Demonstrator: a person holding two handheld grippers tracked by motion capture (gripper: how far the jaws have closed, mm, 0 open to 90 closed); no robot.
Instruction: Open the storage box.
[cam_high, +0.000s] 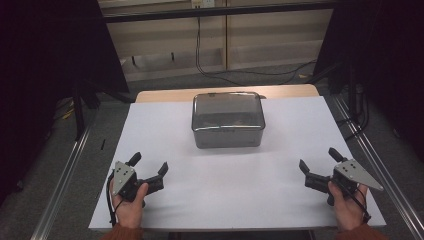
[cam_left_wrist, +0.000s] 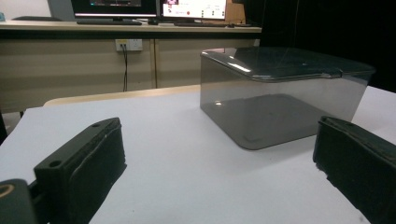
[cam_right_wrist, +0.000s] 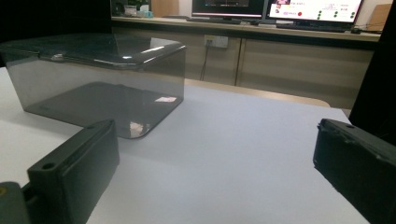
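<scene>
A smoky see-through plastic box with its lid on stands at the far middle of the white table top. My left gripper rests near the front left, open, nothing between its jaws. My right gripper rests near the front right, also open and empty. In the left gripper view the box sits ahead to the right between the wide-apart jaws. In the right gripper view the box lies ahead to the left of the gripper. Both grippers are well apart from the box.
The table's wooden far edge shows behind the white sheet. Metal rails run along both sides of the table. A counter with monitors and a wall socket stands behind. Cables lie on the floor beyond.
</scene>
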